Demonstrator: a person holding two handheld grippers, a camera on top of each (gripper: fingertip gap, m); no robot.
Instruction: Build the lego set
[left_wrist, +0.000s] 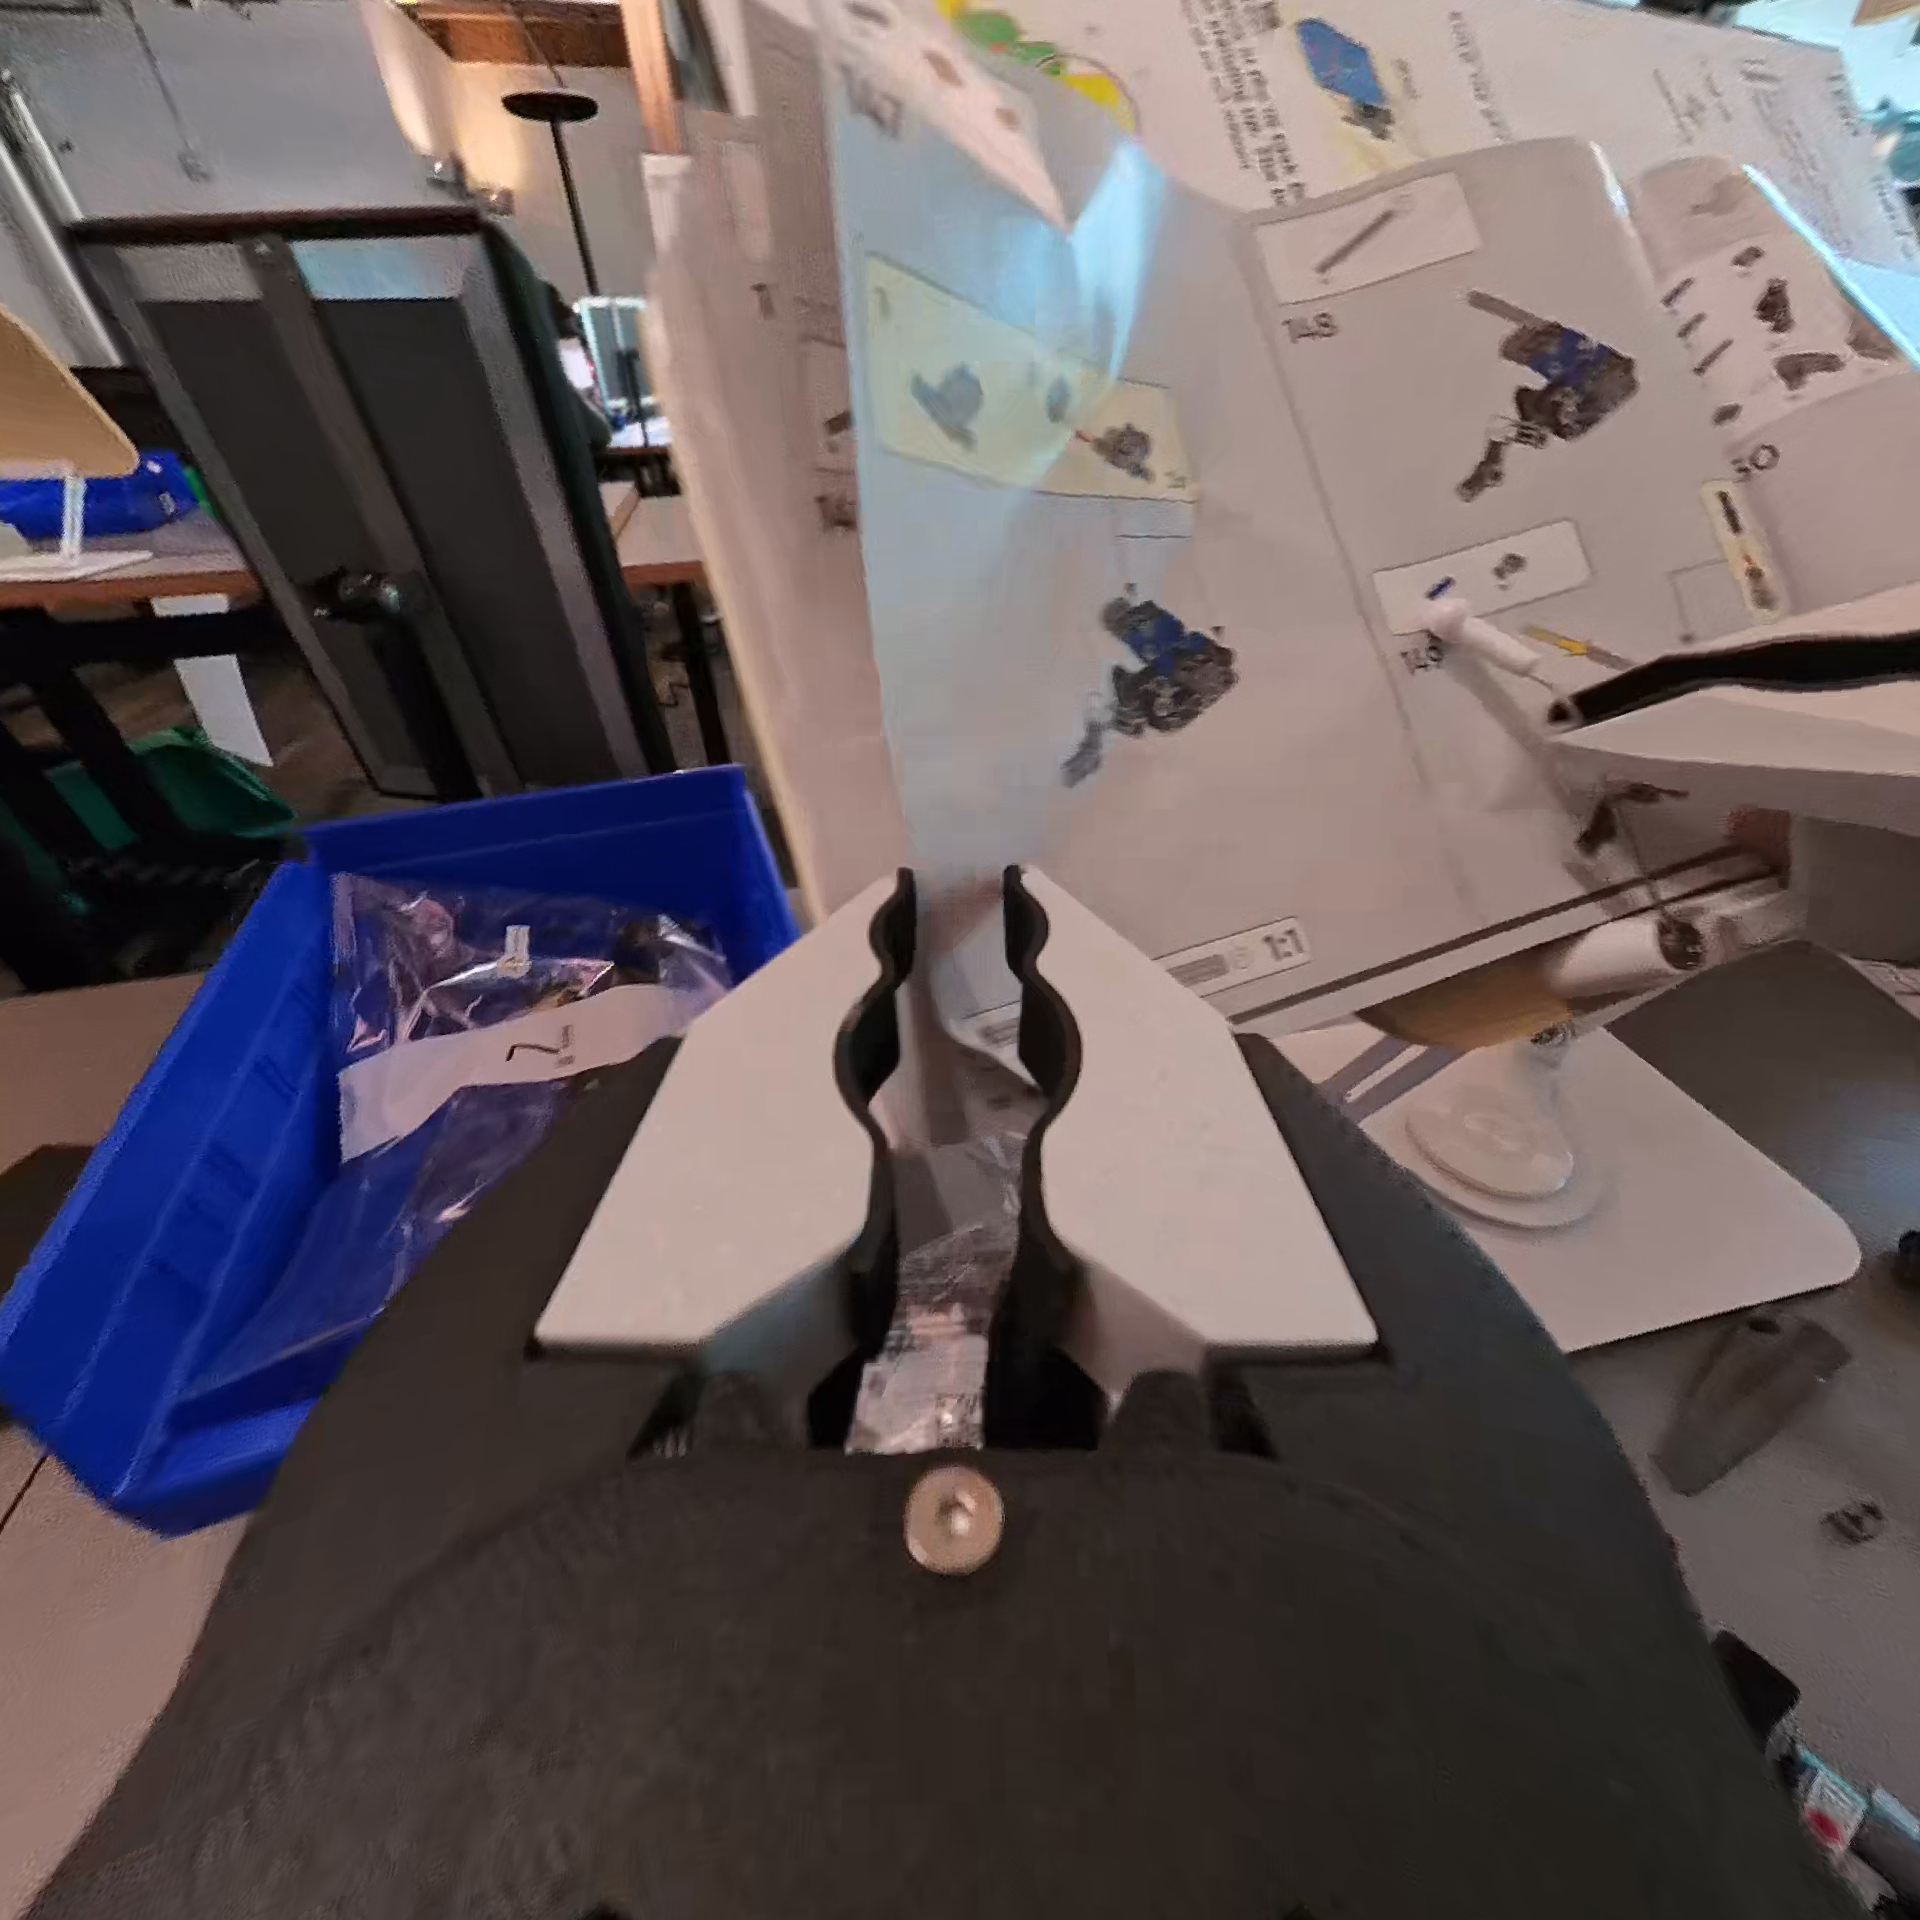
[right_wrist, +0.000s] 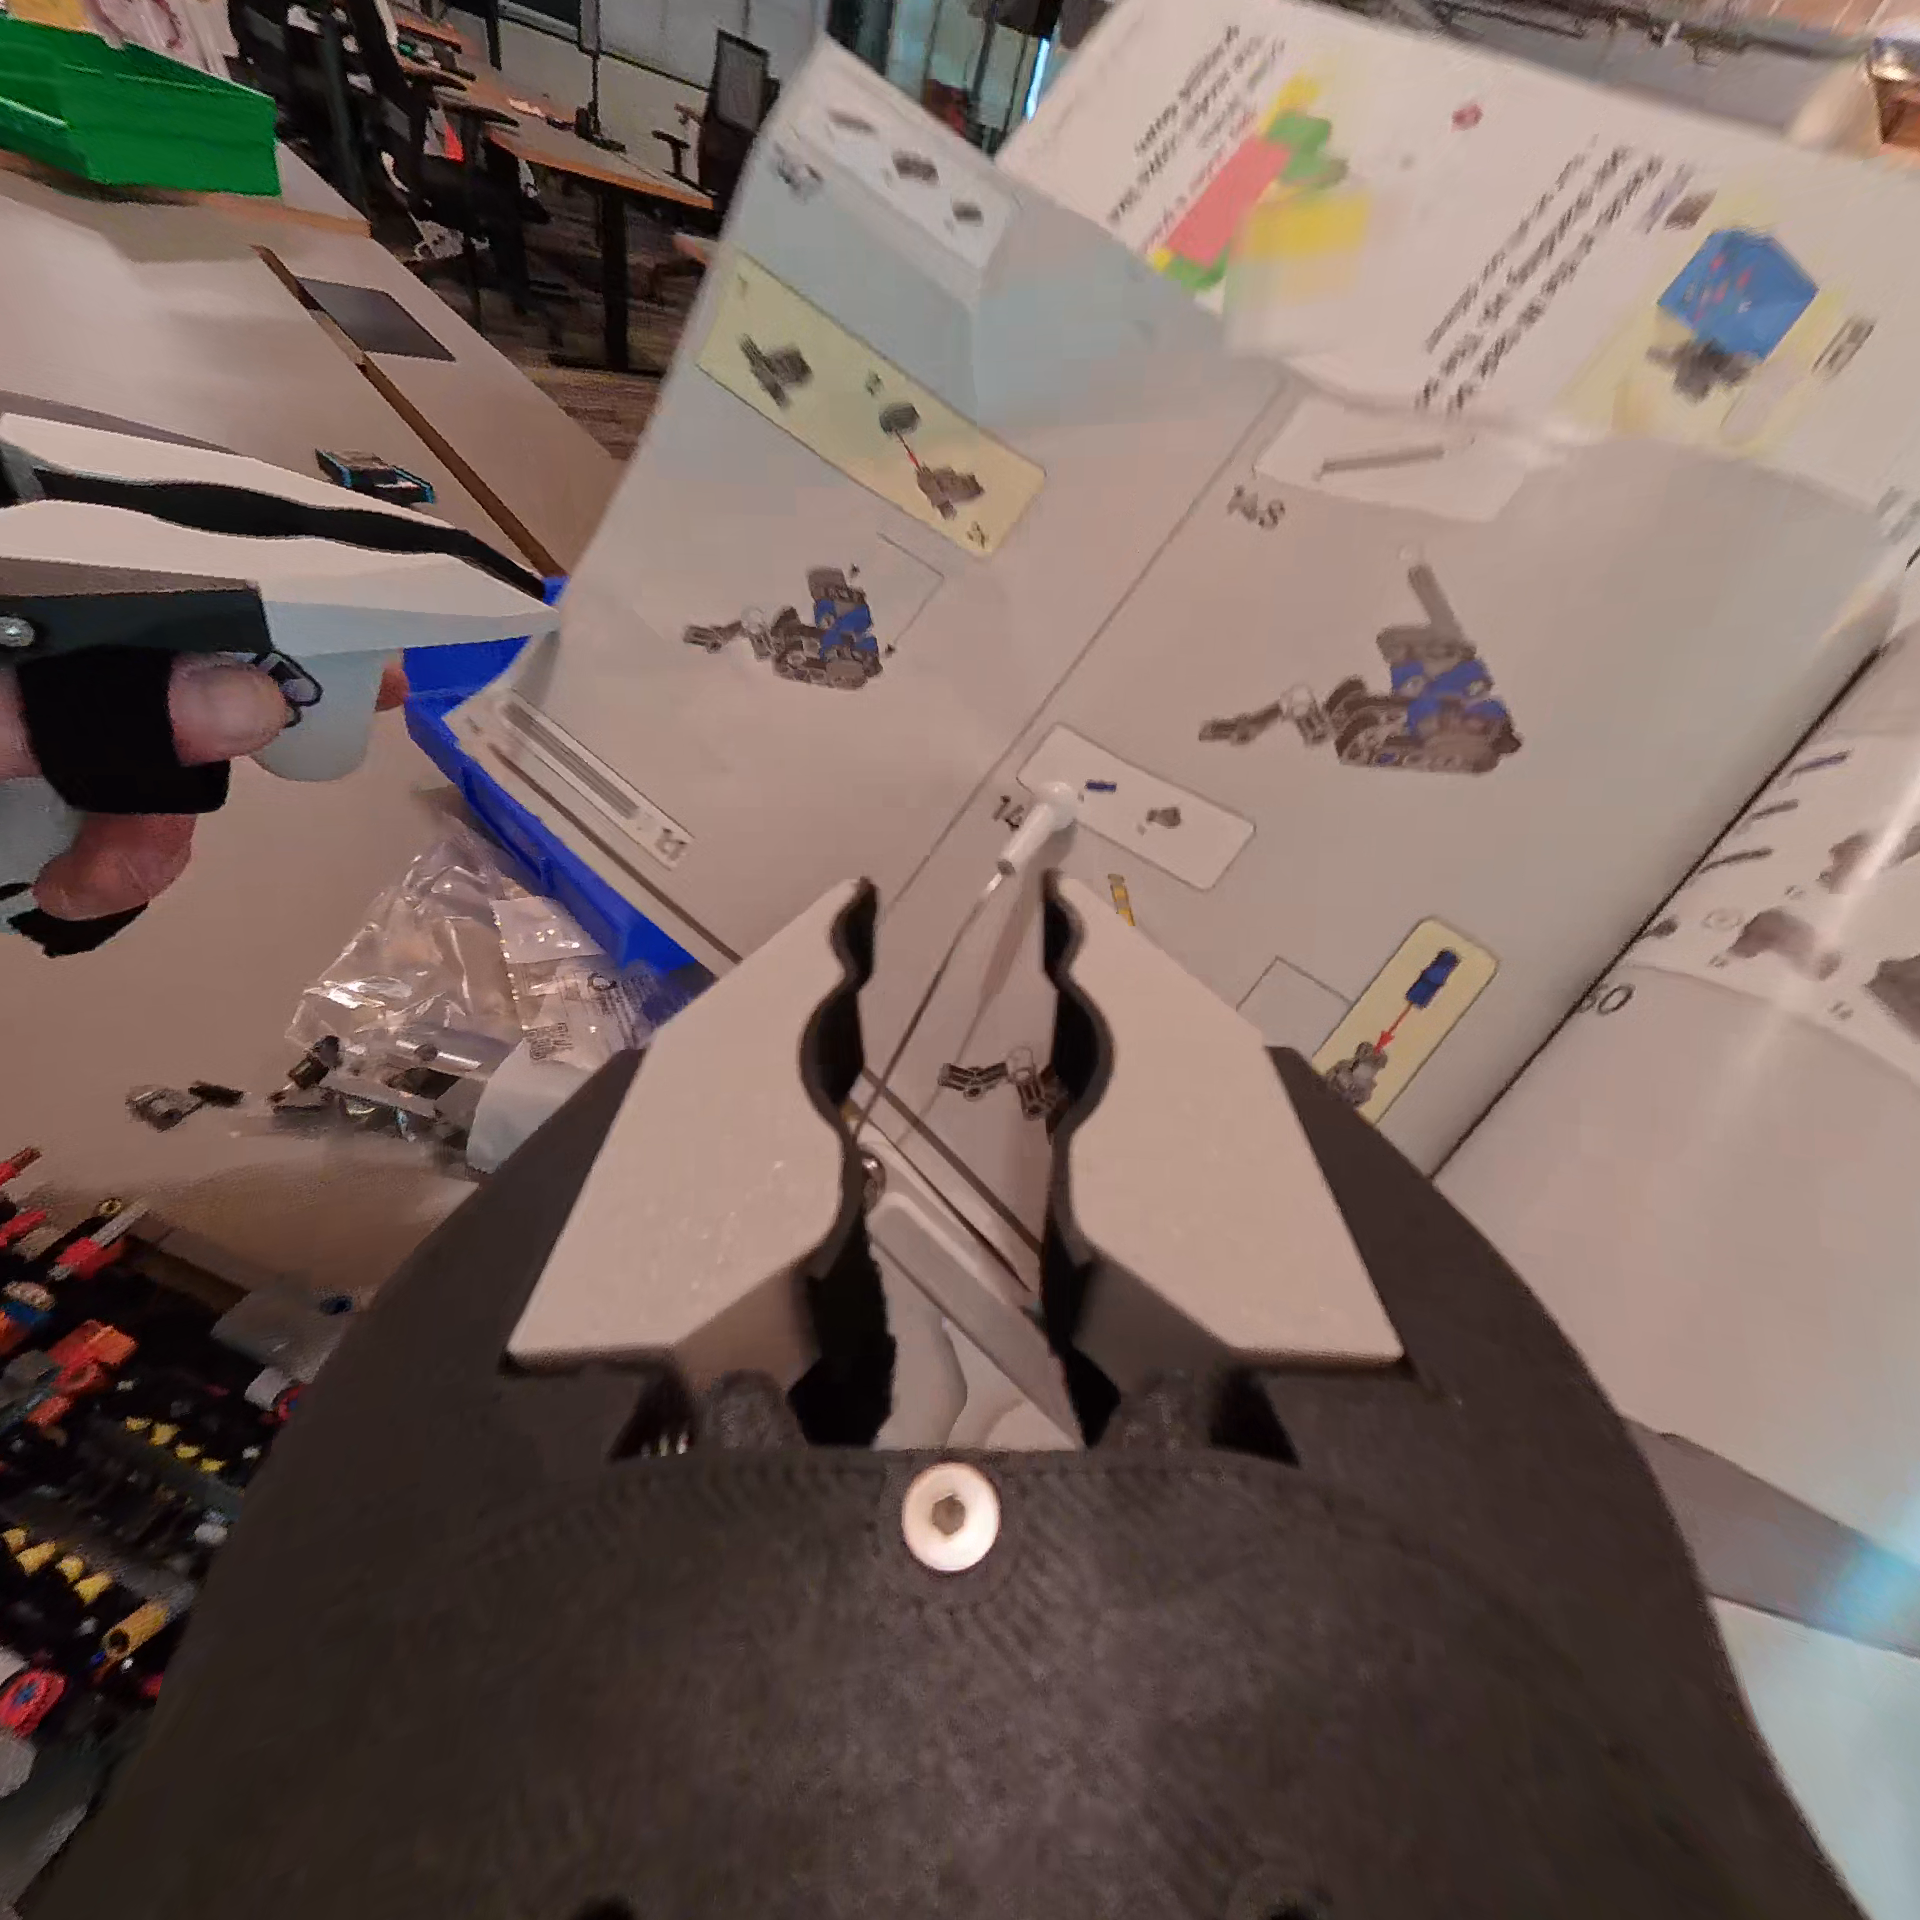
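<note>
Before the propped instruction booklet (left_wrist: 1351, 623), the left gripper (left_wrist: 958, 883) stands slightly parted around a lifted page (left_wrist: 987, 582); whether its pads pinch it, I cannot tell. Right gripper (right_wrist: 958, 894) gapes beside the booklet's holder clip (right_wrist: 1039, 826).

Step numbers are showing on the booklet (right_wrist: 1195, 623) at twelve o'clock. A numbered label (left_wrist: 520, 1049) is lying in the blue bin (left_wrist: 208, 1143) at nine o'clock.

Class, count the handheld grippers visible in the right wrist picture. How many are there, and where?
2. The right gripper fills the bottom centre, fingers apart, facing the instruction booklet. The left gripper enters at the left edge, held in a hand.
</note>
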